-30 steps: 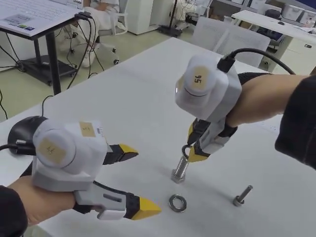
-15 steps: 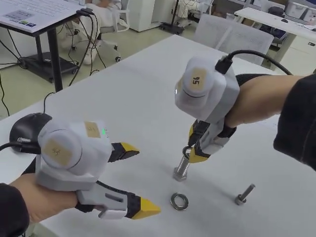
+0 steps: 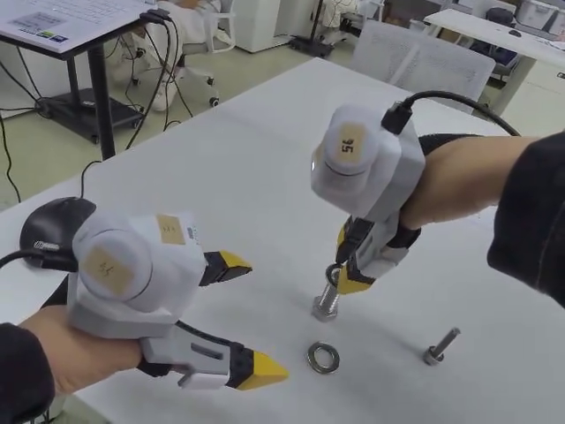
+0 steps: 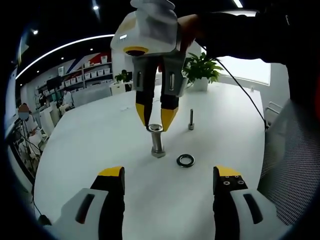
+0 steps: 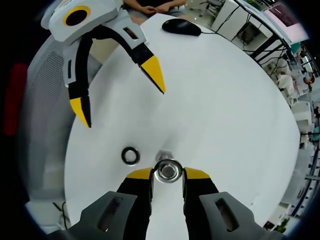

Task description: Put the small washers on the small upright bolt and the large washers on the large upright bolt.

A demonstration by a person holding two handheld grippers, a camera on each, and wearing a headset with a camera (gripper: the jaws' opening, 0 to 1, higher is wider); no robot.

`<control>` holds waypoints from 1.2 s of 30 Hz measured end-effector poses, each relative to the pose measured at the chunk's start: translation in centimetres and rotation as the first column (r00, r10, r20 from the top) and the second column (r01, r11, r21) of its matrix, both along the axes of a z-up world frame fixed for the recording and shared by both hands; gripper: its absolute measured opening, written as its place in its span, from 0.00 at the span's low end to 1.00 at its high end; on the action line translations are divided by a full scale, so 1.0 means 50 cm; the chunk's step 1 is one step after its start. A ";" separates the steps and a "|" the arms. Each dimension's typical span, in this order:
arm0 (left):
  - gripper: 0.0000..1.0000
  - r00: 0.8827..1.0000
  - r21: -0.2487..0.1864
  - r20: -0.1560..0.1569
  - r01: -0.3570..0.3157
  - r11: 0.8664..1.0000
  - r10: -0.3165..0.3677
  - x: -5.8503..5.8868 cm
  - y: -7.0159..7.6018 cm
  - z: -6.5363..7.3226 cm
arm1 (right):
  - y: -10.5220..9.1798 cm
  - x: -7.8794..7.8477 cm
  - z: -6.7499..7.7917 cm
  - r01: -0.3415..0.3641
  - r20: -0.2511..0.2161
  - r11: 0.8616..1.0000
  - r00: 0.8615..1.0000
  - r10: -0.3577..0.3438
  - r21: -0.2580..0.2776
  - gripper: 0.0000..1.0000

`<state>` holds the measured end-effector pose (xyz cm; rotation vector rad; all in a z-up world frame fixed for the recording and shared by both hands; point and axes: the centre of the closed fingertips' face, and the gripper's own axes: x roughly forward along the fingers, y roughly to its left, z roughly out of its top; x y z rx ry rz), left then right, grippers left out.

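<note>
Head view: the right gripper (image 3: 340,276) is clamped on a large washer (image 3: 332,274) at the top of the large upright bolt (image 3: 325,305). A loose washer (image 3: 323,358) lies flat just beside the bolt's base. Left gripper view: the left gripper (image 4: 169,172) faces that bolt, jaws wide apart, and the small bolt (image 4: 191,119) stands beyond it. Right gripper view: the held washer sits between the jaw tips, directly over the bolt.

Bare table (image 3: 247,177) around the loose washer (image 3: 323,358) — upright bolt (image 3: 325,305) and right tongs (image 3: 341,274) just beyond.

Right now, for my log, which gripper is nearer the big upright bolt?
Right. The right gripper holds a washer on top of the bolt; the left gripper hangs open, well apart.
</note>
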<state>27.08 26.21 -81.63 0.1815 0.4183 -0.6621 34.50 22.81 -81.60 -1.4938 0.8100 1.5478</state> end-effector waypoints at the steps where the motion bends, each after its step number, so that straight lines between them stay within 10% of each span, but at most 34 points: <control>1: 0.72 1.000 0.000 0.000 0.000 1.000 0.000 0.000 0.000 0.000 | 0.001 0.001 -0.002 0.001 -0.003 1.000 1.000 -0.001 0.000 0.24; 36: 0.71 1.000 0.001 -0.013 0.004 1.000 -0.004 -0.001 -0.005 -0.008 | -0.004 0.005 -0.089 0.036 -0.022 0.999 0.999 -0.036 -0.032 0.24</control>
